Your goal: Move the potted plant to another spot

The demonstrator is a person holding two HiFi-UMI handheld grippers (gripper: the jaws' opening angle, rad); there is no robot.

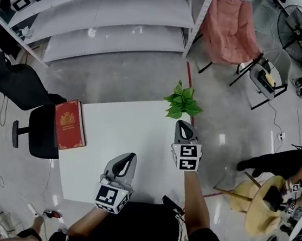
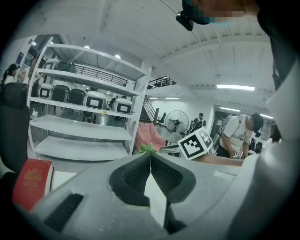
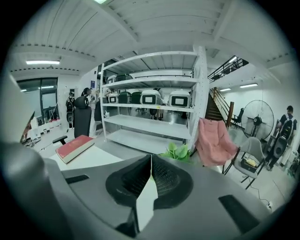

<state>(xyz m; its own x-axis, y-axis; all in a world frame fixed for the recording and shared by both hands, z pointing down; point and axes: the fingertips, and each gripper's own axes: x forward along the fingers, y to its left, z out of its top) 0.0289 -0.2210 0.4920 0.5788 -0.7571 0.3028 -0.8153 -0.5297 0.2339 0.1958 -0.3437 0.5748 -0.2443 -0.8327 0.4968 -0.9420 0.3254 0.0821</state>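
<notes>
While the potted plant (image 1: 182,101) is standing at the far right corner of the white table (image 1: 121,138) in the head view, the right gripper (image 1: 183,125) is hovering near it. Left gripper view: the left gripper (image 2: 150,155) is pressing its 2 jaws together, empty. Right gripper view: the 2 jaws are meeting, empty, with the plant showing beyond them.

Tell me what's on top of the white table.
On the white table, a red book lies at the left edge and a potted plant stands at the far right corner. Its leaves cover the pot. The person hides the near edge.
</notes>
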